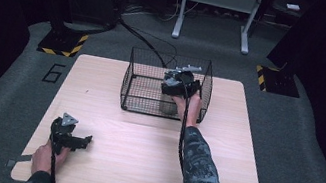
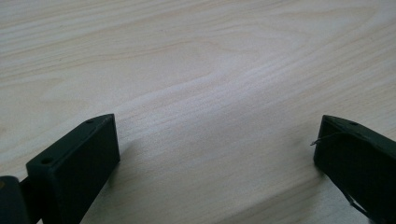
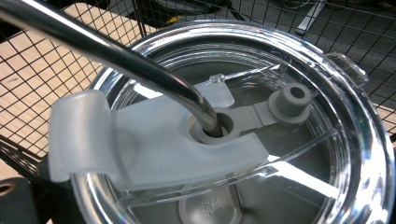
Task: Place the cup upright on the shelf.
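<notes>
Tumbler: in wire basket, table's 12 o'clock.
Right gripper: over its lid; grip unclear.
Left gripper: released, idle.
Next: lift straight up.

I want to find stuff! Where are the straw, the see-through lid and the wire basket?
metal straw point(image 3: 116, 56), right gripper view, its shaft.
clear lid point(image 3: 369, 140), right gripper view, its rim.
wire basket point(image 1: 141, 75), high view, its left wall.
</notes>
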Motion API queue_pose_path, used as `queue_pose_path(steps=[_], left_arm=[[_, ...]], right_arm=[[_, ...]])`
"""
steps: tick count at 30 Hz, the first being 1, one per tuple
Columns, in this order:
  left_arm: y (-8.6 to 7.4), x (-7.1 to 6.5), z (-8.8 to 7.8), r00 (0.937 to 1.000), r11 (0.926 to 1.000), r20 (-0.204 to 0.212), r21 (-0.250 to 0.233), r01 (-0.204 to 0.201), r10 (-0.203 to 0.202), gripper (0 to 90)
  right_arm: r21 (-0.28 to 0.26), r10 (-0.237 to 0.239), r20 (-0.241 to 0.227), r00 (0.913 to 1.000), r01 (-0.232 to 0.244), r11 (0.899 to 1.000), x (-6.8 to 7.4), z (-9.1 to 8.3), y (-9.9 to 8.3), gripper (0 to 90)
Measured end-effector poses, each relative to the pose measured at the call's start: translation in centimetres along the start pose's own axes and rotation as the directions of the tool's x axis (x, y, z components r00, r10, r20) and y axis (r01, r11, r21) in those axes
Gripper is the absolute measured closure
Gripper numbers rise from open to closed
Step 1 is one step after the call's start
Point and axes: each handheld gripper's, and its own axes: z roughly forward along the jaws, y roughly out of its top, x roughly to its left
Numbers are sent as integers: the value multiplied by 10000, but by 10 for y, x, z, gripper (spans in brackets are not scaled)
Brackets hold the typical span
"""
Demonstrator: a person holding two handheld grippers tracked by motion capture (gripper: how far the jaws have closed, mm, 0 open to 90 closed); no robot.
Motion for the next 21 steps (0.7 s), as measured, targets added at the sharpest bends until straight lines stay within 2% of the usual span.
queue_pose_path(steps=[3,5,11,13,14,16,17,21], left_arm=[[0,0,0,10000,10000,0,-3,10,-10,1],[0,0,0,10000,10000,1,-6,9,-9,1],[0,-1,1,9999,9999,-27,-102,105,-105,2],[0,-1,1,9999,9999,-27,-108,110,-111,2],[0,-1,1,9999,9999,-14,-85,106,-106,2],[0,-1,1,9999,9999,-27,-106,111,-111,2],[0,-1,1,9999,9999,-26,-99,101,-102,2],[0,-1,1,9999,9999,-27,-106,109,-109,2]], right_arm=[[72,-236,42,9997,236,9997,0,-1,0,30],[54,39,104,9999,-40,10000,3,0,0,29],[248,50,115,9999,-53,9997,3,-2,2,23],[301,224,99,9997,-227,9993,2,-3,3,0],[469,299,-124,9995,-293,9985,0,-5,3,0],[497,366,-179,9992,-356,9981,0,-6,3,0],[625,402,-352,9986,-379,9973,-1,-9,4,0],[646,356,-448,9984,-327,9974,-3,-15,5,0]])
